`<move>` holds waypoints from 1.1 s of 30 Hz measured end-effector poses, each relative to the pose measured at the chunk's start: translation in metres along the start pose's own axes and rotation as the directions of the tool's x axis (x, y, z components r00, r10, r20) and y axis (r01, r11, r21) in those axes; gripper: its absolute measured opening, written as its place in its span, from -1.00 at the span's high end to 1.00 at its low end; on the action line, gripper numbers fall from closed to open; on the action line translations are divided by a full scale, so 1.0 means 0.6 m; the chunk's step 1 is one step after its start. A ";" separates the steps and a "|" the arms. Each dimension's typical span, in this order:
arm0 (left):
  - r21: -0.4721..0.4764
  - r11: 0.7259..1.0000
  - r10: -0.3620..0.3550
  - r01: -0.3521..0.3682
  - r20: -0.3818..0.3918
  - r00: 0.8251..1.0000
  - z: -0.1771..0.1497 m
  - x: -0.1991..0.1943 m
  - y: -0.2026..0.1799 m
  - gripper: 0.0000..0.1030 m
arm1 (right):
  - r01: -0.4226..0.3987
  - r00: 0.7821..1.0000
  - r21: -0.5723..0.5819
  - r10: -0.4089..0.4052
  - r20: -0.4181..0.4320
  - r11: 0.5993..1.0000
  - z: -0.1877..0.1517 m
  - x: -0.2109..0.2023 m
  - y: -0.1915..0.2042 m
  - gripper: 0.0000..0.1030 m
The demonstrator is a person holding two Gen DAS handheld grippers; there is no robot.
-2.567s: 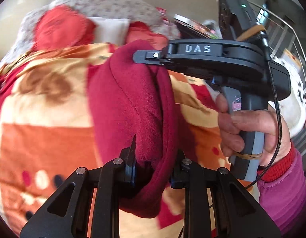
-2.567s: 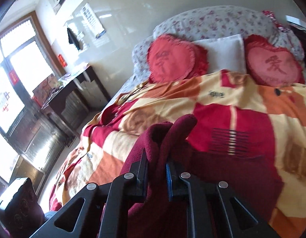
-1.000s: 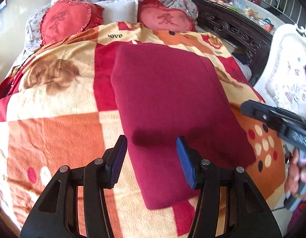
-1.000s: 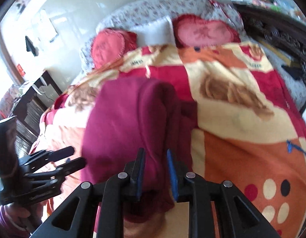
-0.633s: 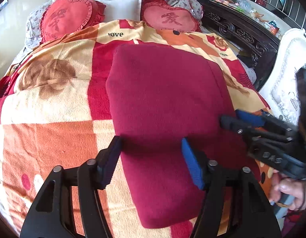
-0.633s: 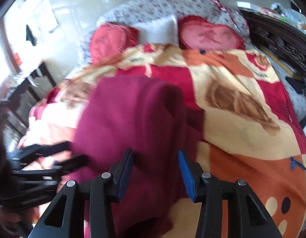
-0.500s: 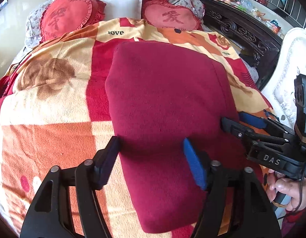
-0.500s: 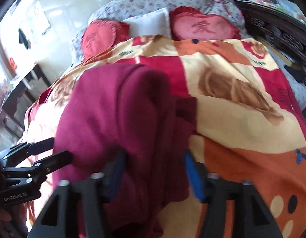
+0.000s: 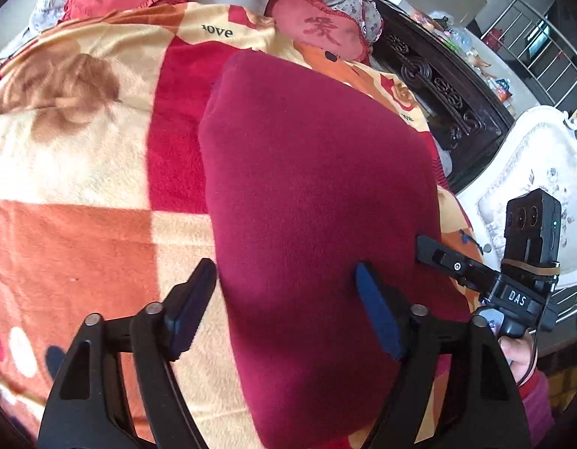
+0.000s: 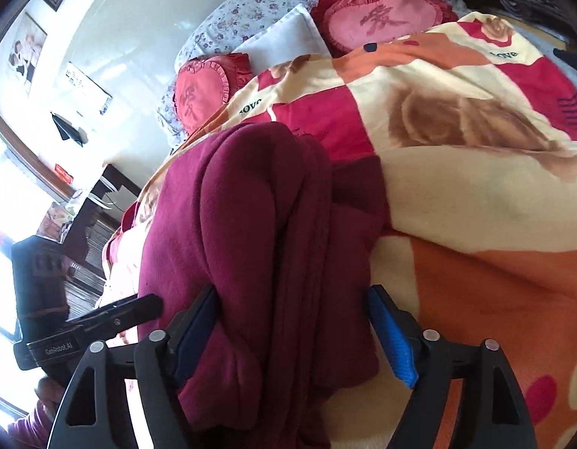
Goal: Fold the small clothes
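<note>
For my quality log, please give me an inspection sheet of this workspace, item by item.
Surface: bed with patterned blanket.
Job's things: dark red garment lies folded on the blanket.
Clutter: heart cushions at the bed head.
Grippers: left claw and right claw both opening, straddling the garment's near edge; pads not pressing.
Cables: thin cable by the right hand.
Surroundings: dark carved furniture, white chair.

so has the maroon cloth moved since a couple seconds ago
Yes. The maroon cloth went from hanging bunched in the tongs to lying folded flat on the blanket.
</note>
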State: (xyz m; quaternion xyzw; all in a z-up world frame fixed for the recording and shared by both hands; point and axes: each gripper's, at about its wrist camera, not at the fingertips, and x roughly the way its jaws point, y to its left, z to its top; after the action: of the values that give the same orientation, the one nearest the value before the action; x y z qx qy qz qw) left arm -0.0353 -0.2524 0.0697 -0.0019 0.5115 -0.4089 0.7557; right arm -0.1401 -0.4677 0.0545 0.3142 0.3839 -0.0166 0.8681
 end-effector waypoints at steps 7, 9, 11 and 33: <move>-0.050 0.996 -0.076 0.075 -0.020 0.997 0.010 0.028 0.001 -0.45 | -0.088 0.996 0.061 0.090 -0.028 0.994 0.005 0.025 -0.015 -0.36; -0.036 0.996 -0.086 0.086 -0.010 0.996 0.009 0.010 -0.005 -0.23 | -0.078 0.997 0.017 0.078 -0.011 0.997 0.002 0.009 0.004 0.03; -0.008 0.996 -0.089 0.089 -0.004 0.996 0.004 -0.012 -0.011 -0.10 | -0.073 0.997 -0.001 0.073 0.006 0.997 0.000 -0.012 0.024 0.17; 0.004 0.987 0.160 -0.160 -0.029 0.987 -0.200 -0.175 0.038 -0.10 | 0.029 0.997 -0.282 -0.048 -0.061 0.959 -0.169 -0.105 0.233 0.14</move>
State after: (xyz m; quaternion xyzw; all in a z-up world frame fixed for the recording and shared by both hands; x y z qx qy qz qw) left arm -0.1288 -0.1223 0.0839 0.0461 0.5207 -0.3472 0.7786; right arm -0.2132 -0.3125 0.1200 0.1805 0.4176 0.0317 0.8900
